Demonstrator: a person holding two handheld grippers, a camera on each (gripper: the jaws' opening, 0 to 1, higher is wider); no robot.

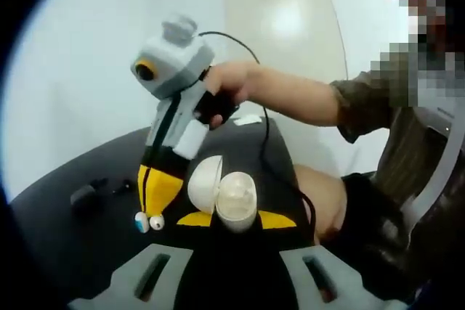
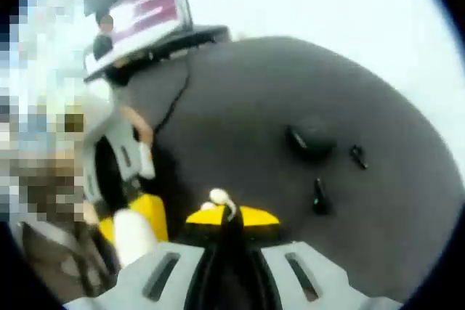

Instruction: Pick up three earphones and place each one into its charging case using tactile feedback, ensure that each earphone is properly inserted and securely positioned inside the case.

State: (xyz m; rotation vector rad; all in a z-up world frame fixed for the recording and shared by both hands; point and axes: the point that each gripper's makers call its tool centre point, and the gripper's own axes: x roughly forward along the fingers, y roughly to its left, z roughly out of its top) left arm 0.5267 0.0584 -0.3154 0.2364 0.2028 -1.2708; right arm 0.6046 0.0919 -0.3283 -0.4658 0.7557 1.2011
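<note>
My left gripper is shut on a white charging case whose lid stands open to the left. A hand holds my right gripper just left of the case, yellow tips pointing down, shut on a small white earphone. In the right gripper view the same white earphone sits pinched between the yellow tips of my right gripper. The left gripper with the white case shows at the lower left there.
On the black table lie a black case and two black earphones. A dark case shows at the table's left. A screen stands at the far edge. A person's sleeve and cable cross the right side.
</note>
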